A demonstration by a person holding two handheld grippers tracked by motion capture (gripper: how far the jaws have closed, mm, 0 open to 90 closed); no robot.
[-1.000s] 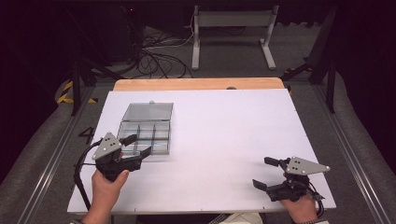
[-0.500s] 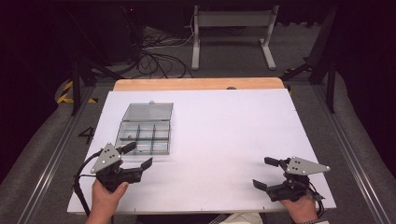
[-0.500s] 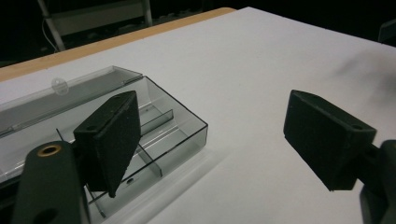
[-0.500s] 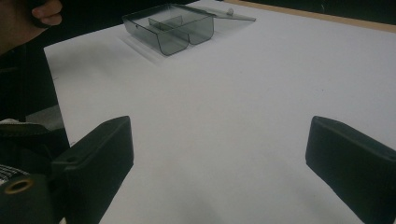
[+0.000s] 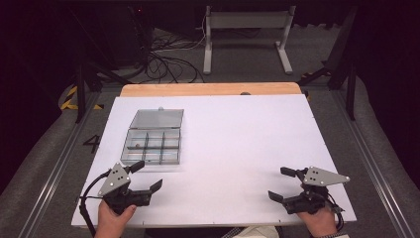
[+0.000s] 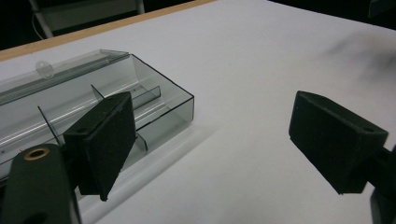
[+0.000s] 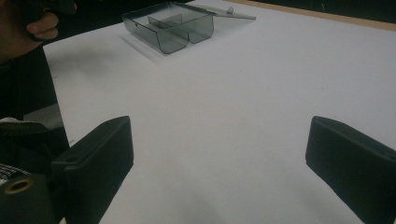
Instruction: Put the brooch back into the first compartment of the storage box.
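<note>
The compartment box (image 5: pixel 152 144) is seen from the high view lying open on the table's (image 5: pixel 237 148) left half, lid folded back, just beyond the left gripper (image 5: pixel 148 176), jaws spread. A small speck, perhaps a part, sits in one cell. In the left gripper view its near corner (image 6: pixel 184 100) is framed, contents unclear. In the right gripper view the right gripper (image 7: pixel 219 172) is held released, well apart.

Small item in box (image 5: pixel 134 146): too small to identify.
</note>
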